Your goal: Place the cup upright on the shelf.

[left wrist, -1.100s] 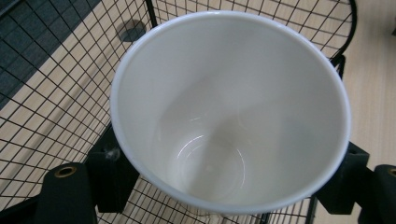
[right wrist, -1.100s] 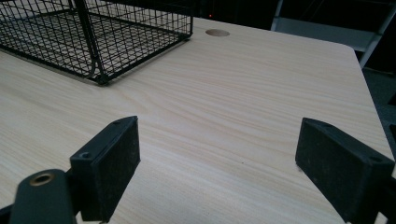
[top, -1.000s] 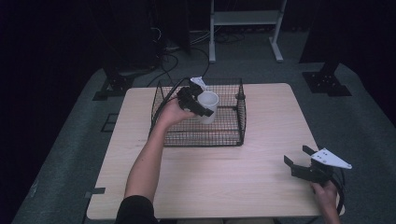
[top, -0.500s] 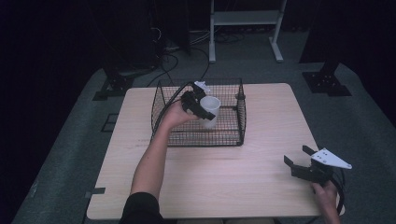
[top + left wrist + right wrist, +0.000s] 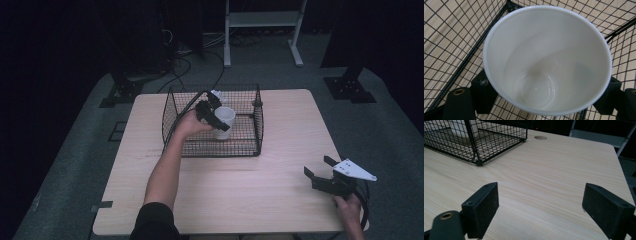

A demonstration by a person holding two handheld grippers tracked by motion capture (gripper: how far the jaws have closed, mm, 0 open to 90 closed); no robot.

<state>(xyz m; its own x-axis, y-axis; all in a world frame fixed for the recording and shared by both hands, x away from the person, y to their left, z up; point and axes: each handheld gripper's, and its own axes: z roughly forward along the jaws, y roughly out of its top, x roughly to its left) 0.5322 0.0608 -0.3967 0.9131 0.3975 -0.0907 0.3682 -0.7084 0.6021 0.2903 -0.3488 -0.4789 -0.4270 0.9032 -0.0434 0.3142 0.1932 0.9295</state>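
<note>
A white empty cup point(image 5: 225, 119) hangs inside the black wire basket point(image 5: 210, 150) at the back middle of the table, with my left gripper point(image 5: 216, 116) shut on it. In the left gripper view I look down into the cup's mouth point(image 5: 544, 57), and a black pad point(image 5: 482, 93) presses on each side of it. Whether the cup touches the basket floor, I cannot tell. My right gripper point(image 5: 317, 166) stands open near the table's front right corner; its pads point(image 5: 482, 207) are wide apart above bare wood, with nothing between them.
The light wooden table point(image 5: 250, 195) has a round cable hole point(image 5: 540, 137) near its far edge. The basket's near corner point(image 5: 475, 157) lies ahead and left of the right gripper. Stands and cables point(image 5: 200, 55) crowd the dark floor behind.
My left gripper has sunk a little lower in the basket with the cup in it. The right gripper has not moved.
</note>
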